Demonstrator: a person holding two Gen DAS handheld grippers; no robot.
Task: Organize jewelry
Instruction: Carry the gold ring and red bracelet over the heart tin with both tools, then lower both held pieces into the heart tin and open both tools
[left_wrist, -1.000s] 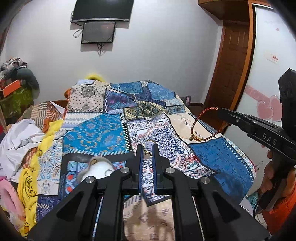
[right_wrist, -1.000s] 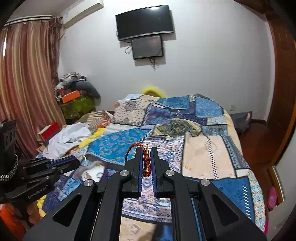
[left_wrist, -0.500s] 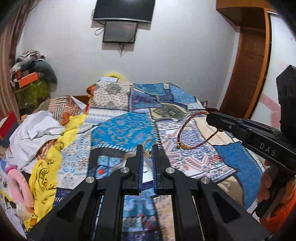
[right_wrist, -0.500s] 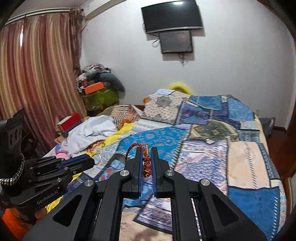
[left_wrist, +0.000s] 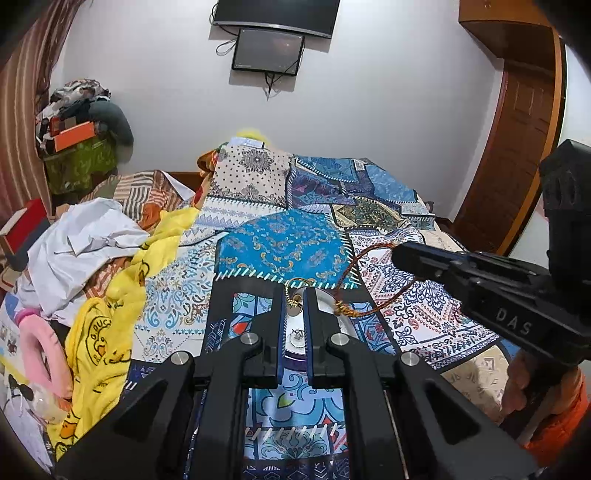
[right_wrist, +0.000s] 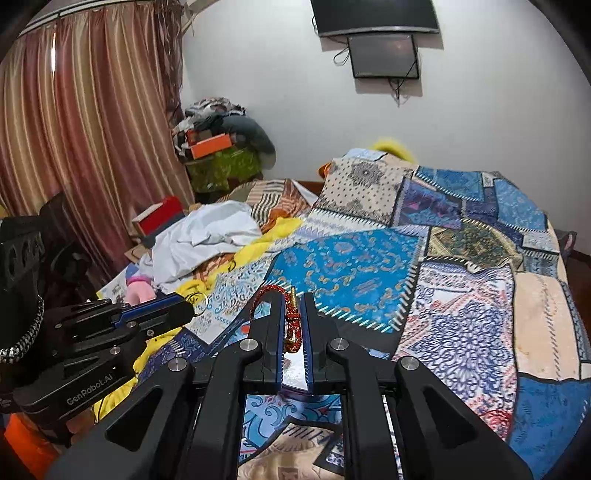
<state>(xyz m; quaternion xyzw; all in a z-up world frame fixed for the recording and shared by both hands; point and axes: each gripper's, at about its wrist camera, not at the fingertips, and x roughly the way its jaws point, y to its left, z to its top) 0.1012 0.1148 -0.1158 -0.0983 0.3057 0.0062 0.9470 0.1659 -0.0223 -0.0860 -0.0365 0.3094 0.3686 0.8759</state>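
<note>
1. Clothes pile: white and yellow garments lie on the left side of the bed; they take no part in the step and are best kept clear of.
2. Left claw: clenched on a small gold ring, which stands up between its tips. In the right wrist view the same ring pokes out past the claw's tip.
3. White dish: it sits on the patchwork cover just beyond and beneath the left claw, mostly hidden by it; a small metal piece seems to lie in it. It is judged to be the place for the jewelry.
4. Right claw: clenched on a red and gold cord bracelet. In the left wrist view the loop hangs free from that claw's tip, its knotted end at the dish edge.
5. Advice for the step: bring each claw low over the dish before letting go, one at a time. The ring is light and may bounce or roll; the dangling loop may catch on the other claw, so keep the two apart.
</note>
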